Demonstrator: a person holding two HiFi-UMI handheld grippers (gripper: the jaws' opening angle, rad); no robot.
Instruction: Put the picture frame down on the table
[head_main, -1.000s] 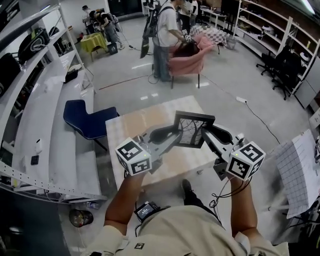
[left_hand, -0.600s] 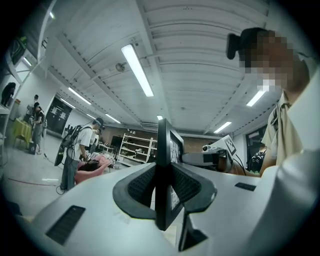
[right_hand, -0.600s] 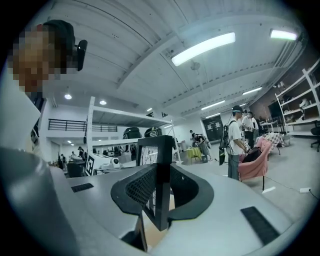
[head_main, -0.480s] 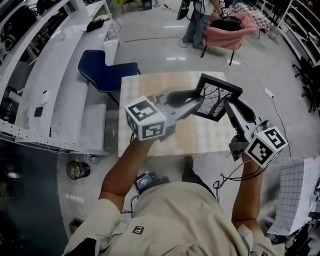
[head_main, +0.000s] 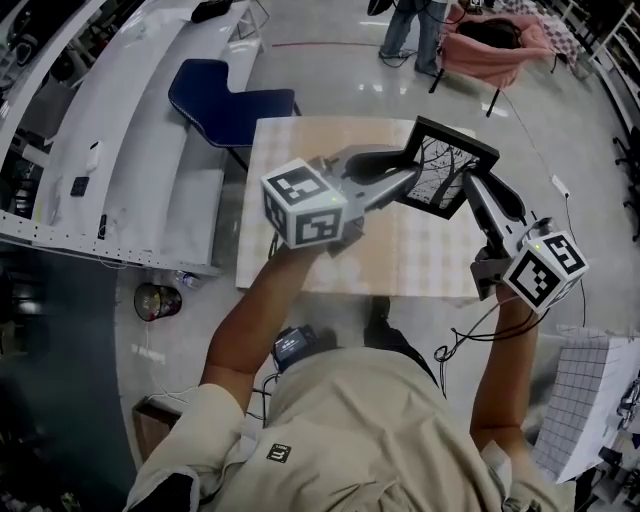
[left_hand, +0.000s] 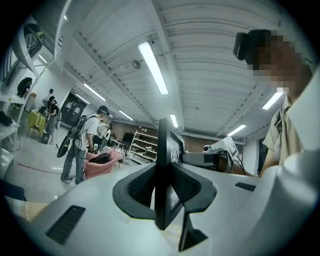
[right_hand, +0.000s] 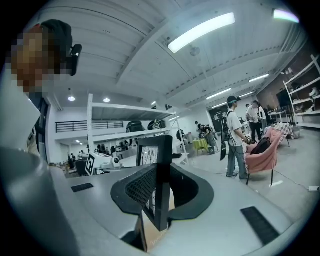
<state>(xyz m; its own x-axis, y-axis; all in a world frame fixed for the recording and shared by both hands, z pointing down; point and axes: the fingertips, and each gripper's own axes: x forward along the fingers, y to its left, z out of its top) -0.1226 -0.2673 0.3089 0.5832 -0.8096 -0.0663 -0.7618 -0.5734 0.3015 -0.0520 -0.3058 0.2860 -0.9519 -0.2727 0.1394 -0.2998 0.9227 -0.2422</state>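
A black picture frame (head_main: 445, 168) with a bare-branch print hangs tilted above the far right part of the pale checked table (head_main: 290, 230). My left gripper (head_main: 408, 180) is shut on the frame's left edge and my right gripper (head_main: 468, 186) is shut on its right lower edge. In the left gripper view the frame (left_hand: 162, 175) stands edge-on, clamped between both pads, with its stand leg (left_hand: 189, 232) sticking down. In the right gripper view the frame (right_hand: 156, 170) is likewise pinched between the pads, its brown back just below.
A blue chair (head_main: 225, 100) stands at the table's far left corner. Long white shelving (head_main: 110, 150) runs along the left. A pink armchair (head_main: 495, 40) and standing people (head_main: 410, 25) are beyond the table. A checked cloth (head_main: 590, 400) lies at lower right.
Both grippers have carried the frame further out over the table and a little lower. The head view has tipped down, so the table now fills the middle.
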